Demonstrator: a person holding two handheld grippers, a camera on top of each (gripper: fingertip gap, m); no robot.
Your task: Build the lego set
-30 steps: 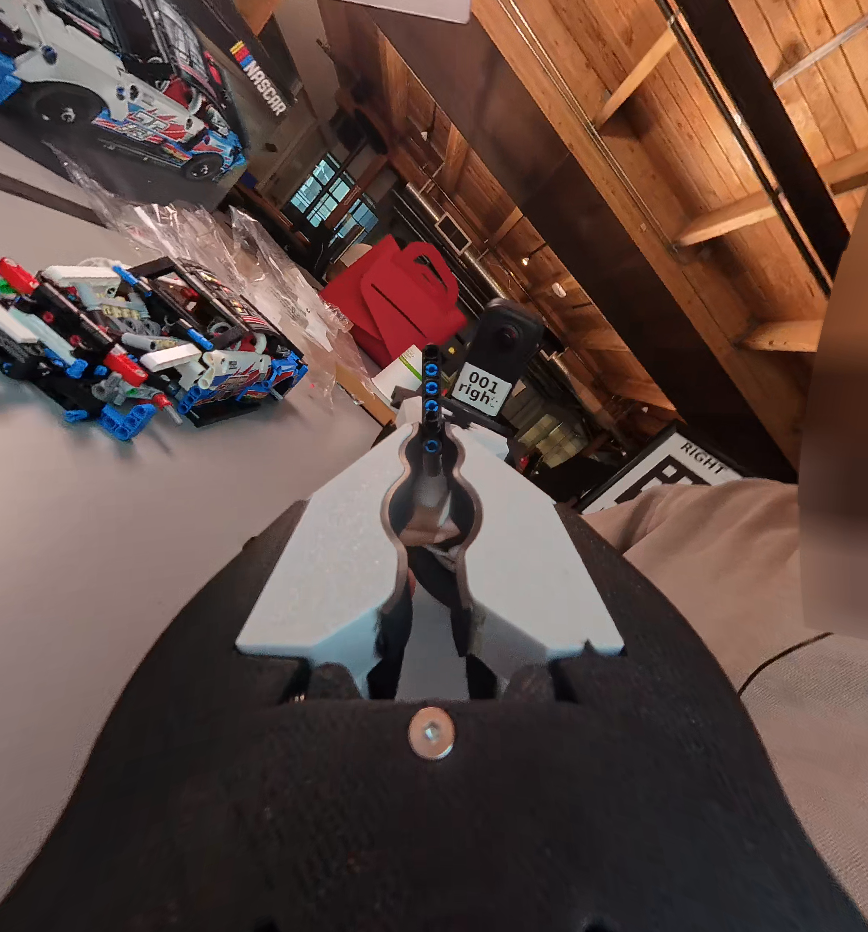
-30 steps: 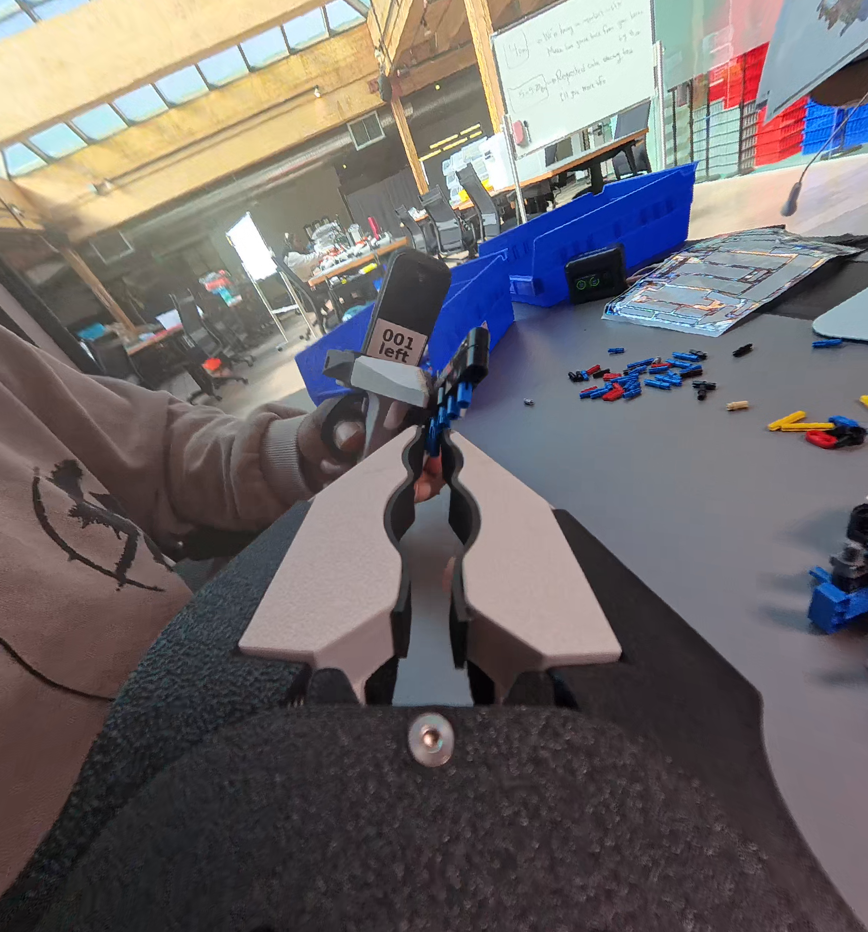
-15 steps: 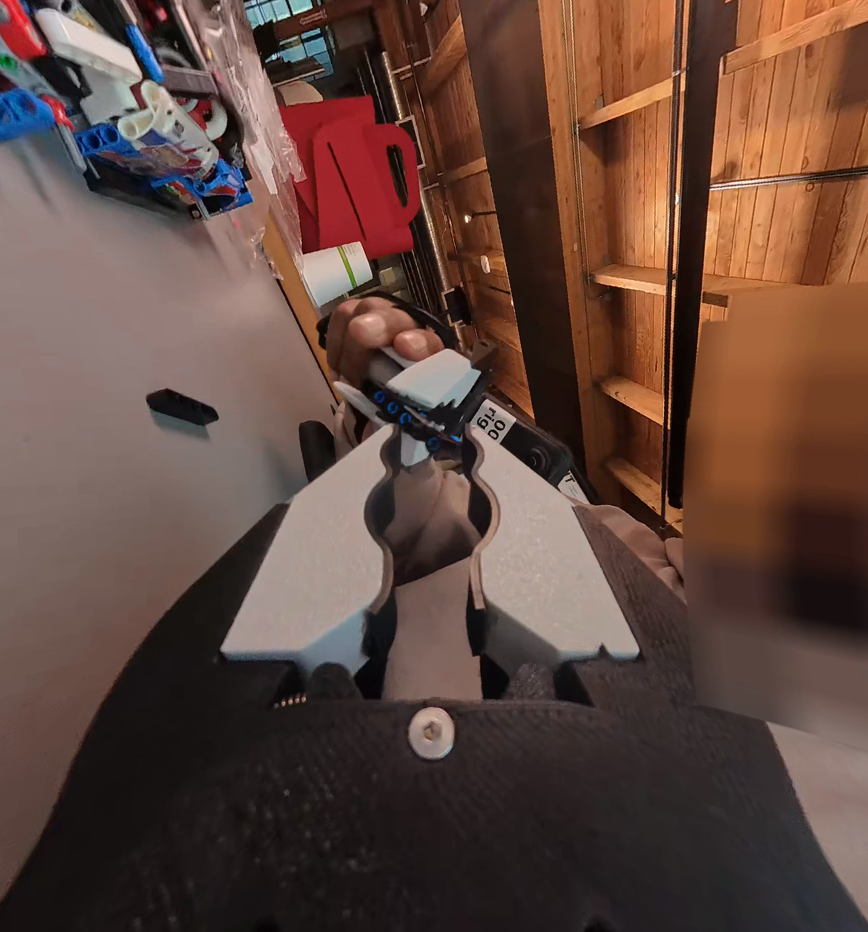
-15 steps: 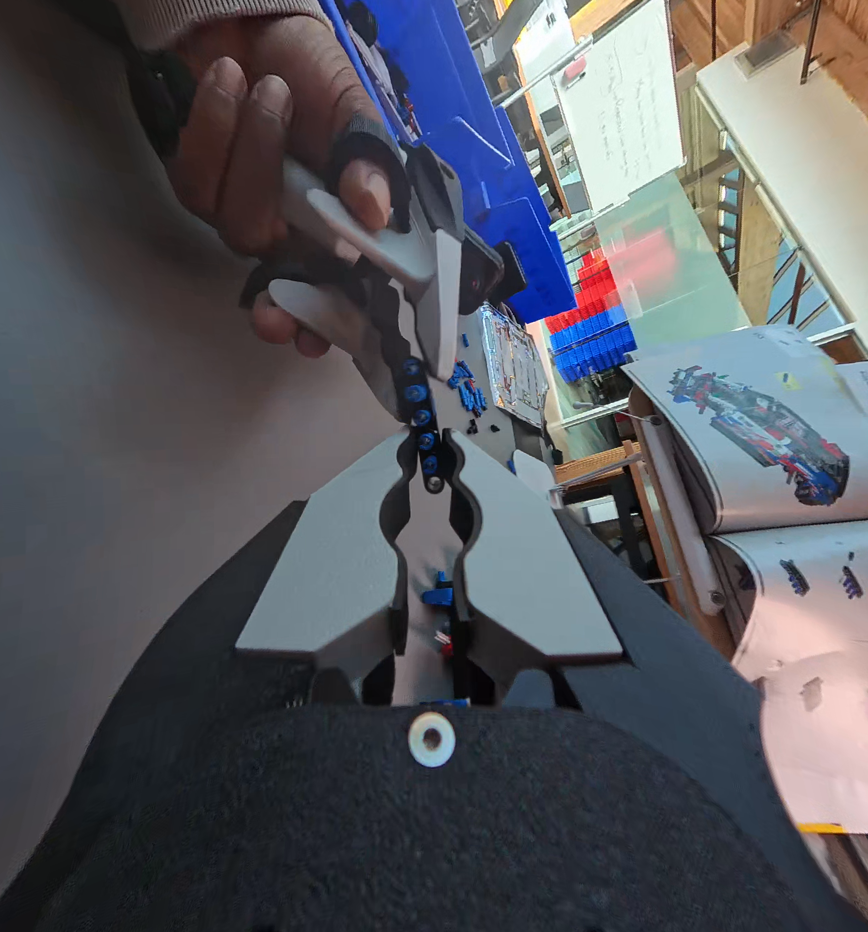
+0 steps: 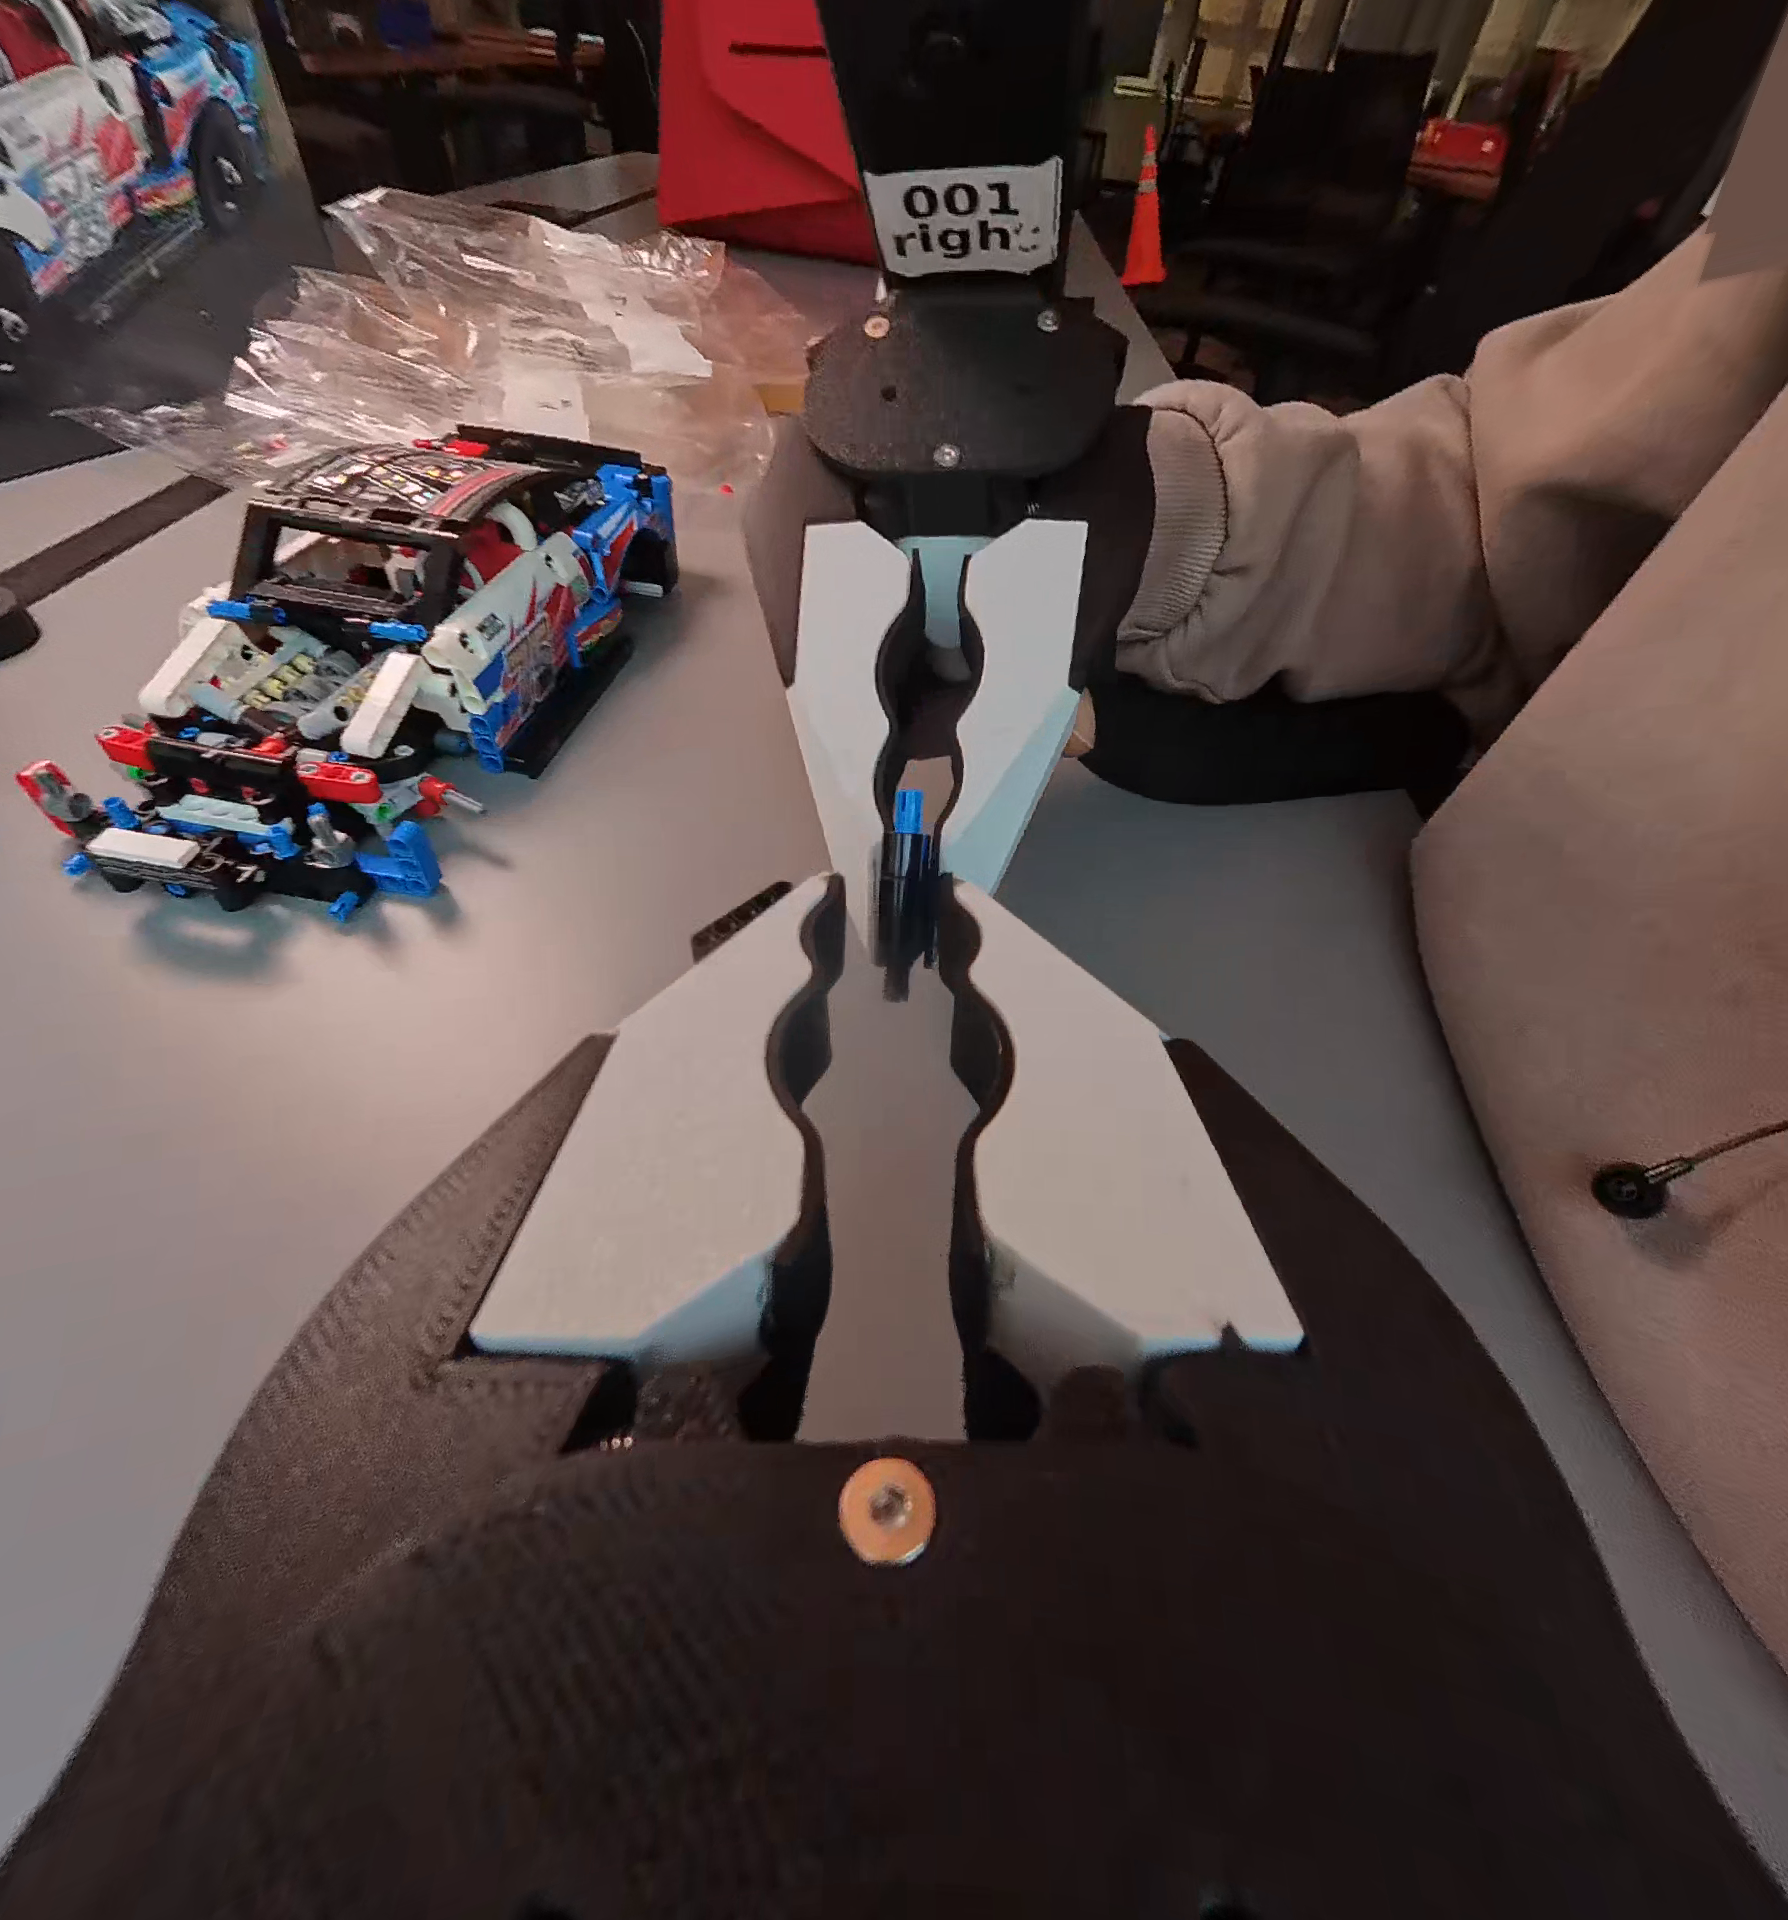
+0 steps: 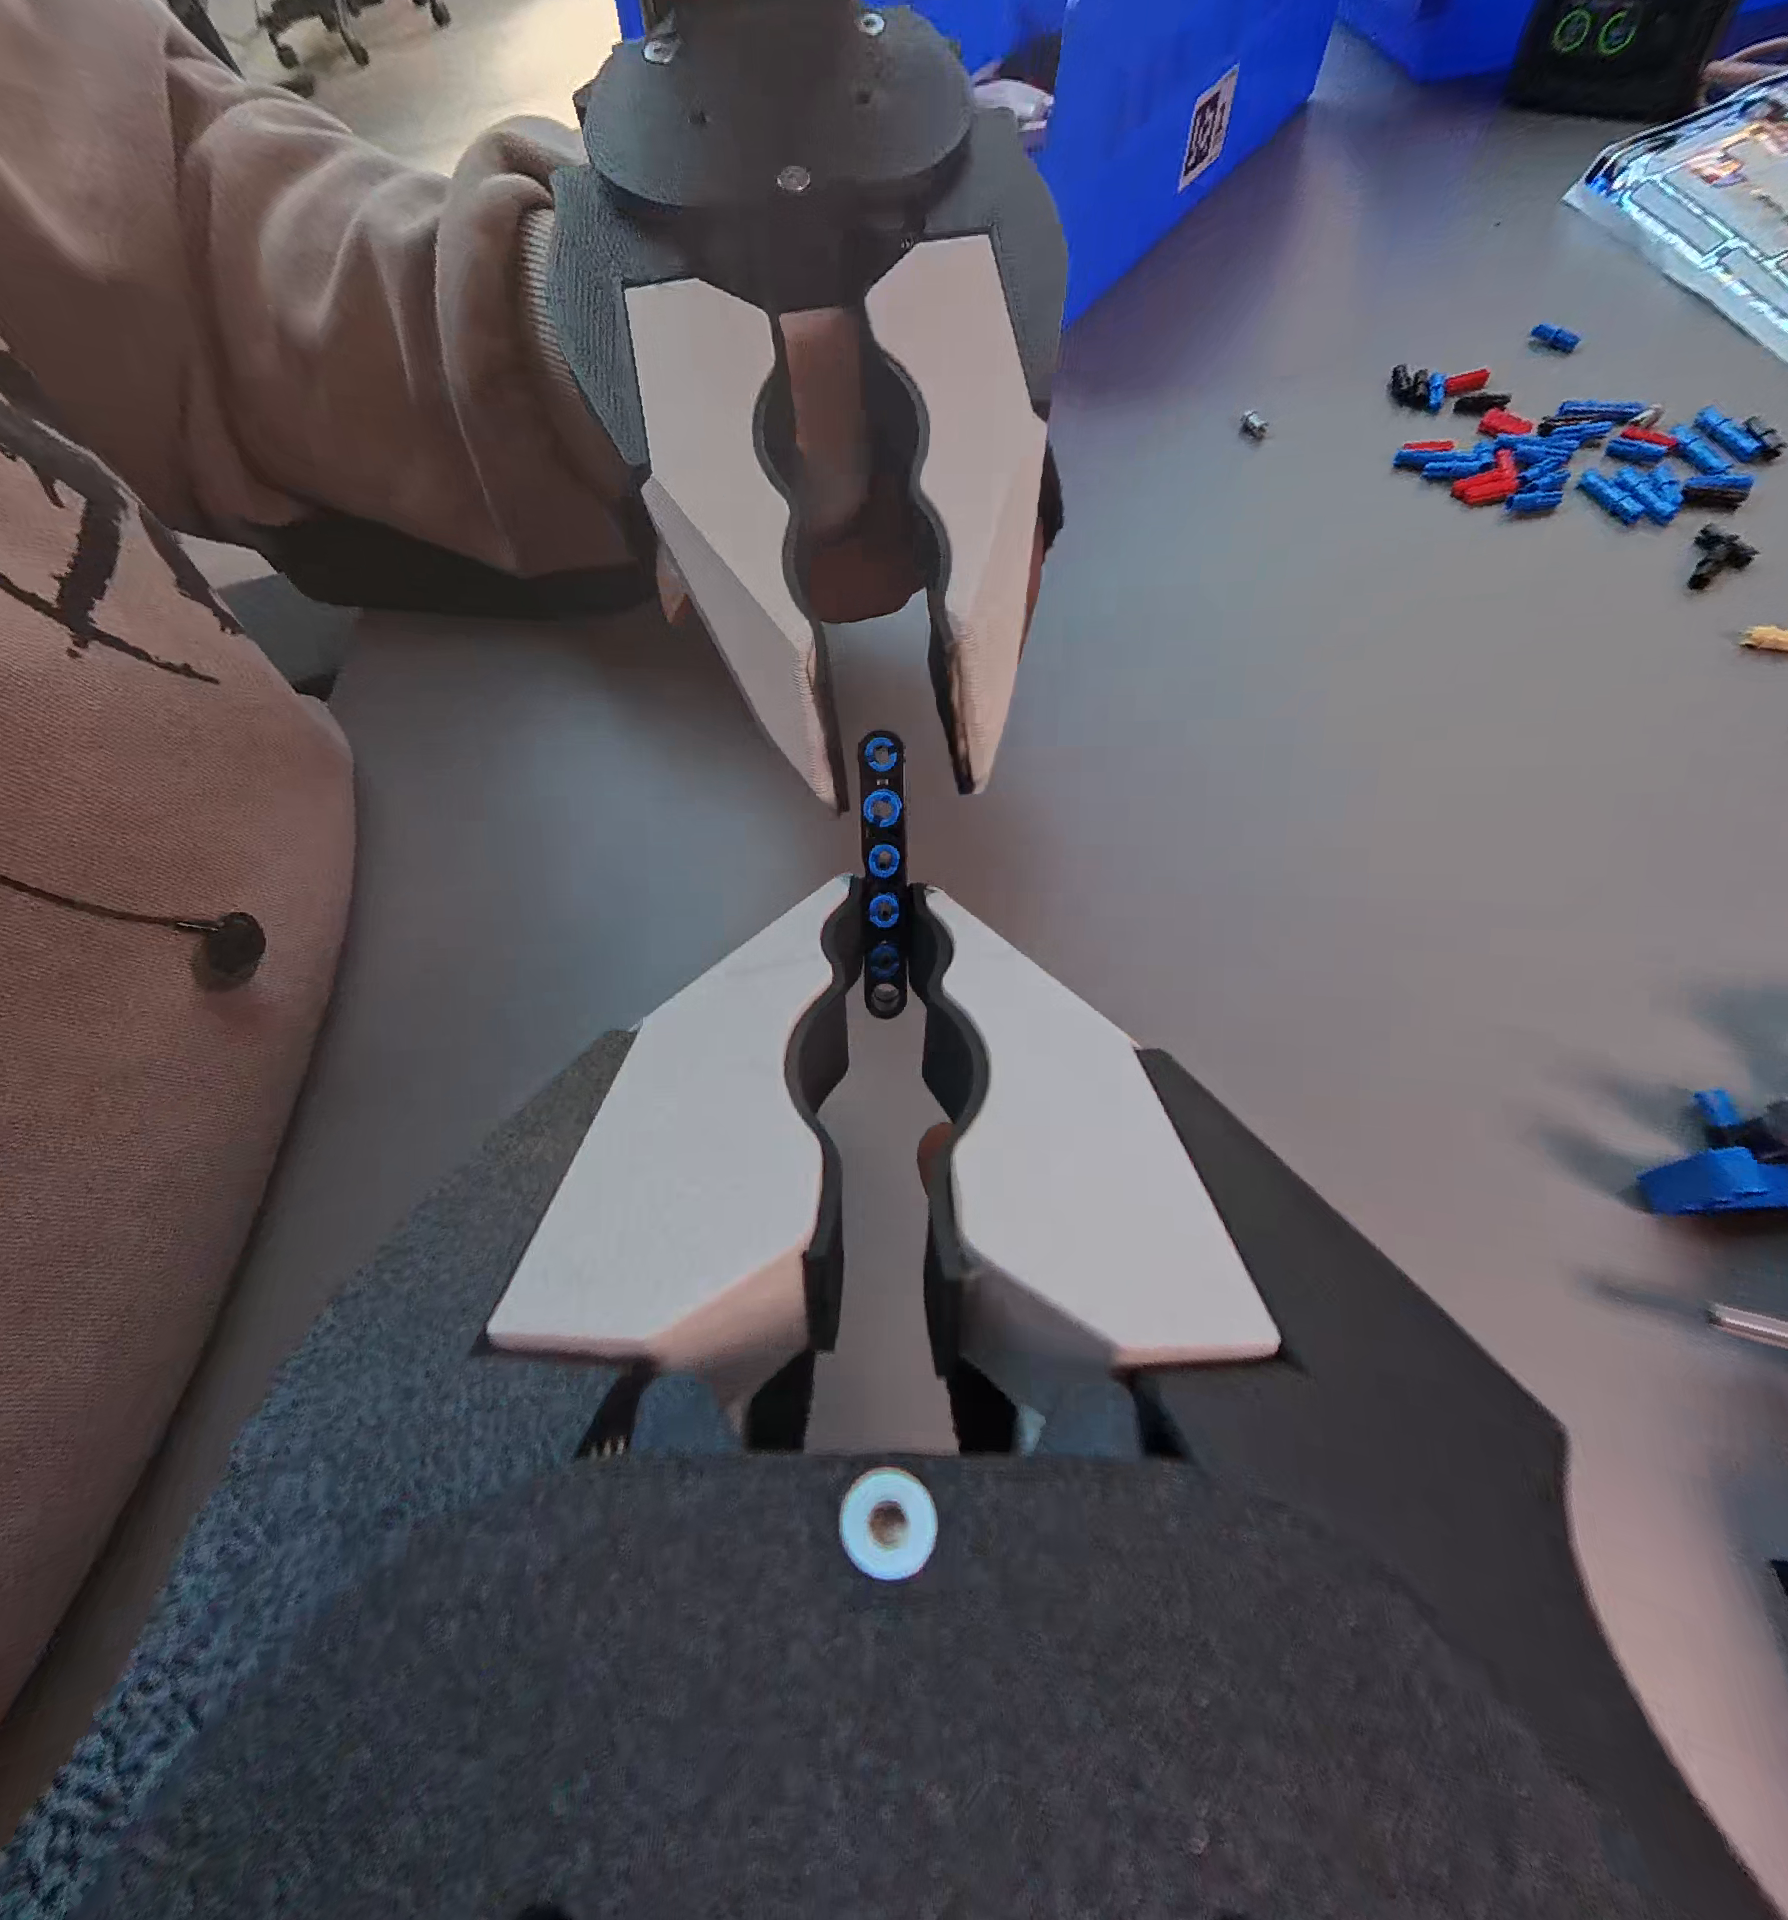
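Observation:
A short black beam point(image 6: 883, 883) with several blue pins is clamped upright between the tips of my right gripper point(image 6: 887, 886), low over the grey table point(image 6: 1337, 831). My left gripper point(image 6: 895, 784) faces it from the far side, open, its fingertips on either side of the beam's upper end without touching it. In the left wrist view my left gripper point(image 5: 895, 894) is open around the beam point(image 5: 905, 894), and the right gripper point(image 5: 911, 842) is shut on it from the far side. The part-built lego car point(image 5: 402, 665) sits on the table to the left.
Empty plastic bags point(image 5: 516, 301), the set's box point(image 5: 59, 177) and a red bag point(image 5: 755, 135) lie behind the car. A pile of blue, red and black pins point(image 6: 1586, 468), blue bins point(image 6: 1181, 104) and a sticker sheet point(image 6: 1742, 229) are at right. A sleeve point(image 5: 1337, 540) shows. Left and right tips are no more than a few centimetres apart. Left tips and right tips are each some 20 cm from the part-built lego car point(image 5: 402, 665).
The left gripper held the beam, then both held it. Now the left has opened and only the right grips it. Both grippers have swung back level over the table.

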